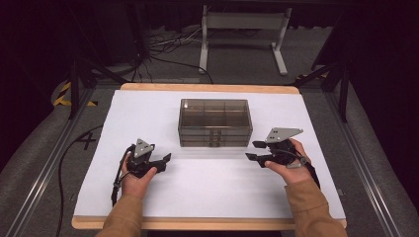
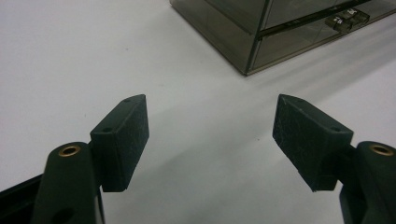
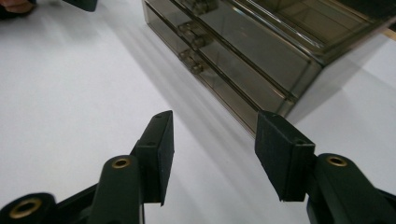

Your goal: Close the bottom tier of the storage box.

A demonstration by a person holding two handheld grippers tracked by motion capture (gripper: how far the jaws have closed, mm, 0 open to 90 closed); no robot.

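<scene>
A smoky clear plastic drawer box stands at the middle of the white table top, its drawers closed and small handles facing me. My left gripper rests low at the front left of the box, open, nothing between its fingers. The box's front left corner lies ahead of it. My right gripper hovers at the box's front right, also open and empty. In its own view the drawer fronts run away to the upper left, beyond its fingers.
The white top sits on a wooden board with grey floor around it. A metal rail runs along the left side, another along the right. A white stand and loose cables lie behind the table.
</scene>
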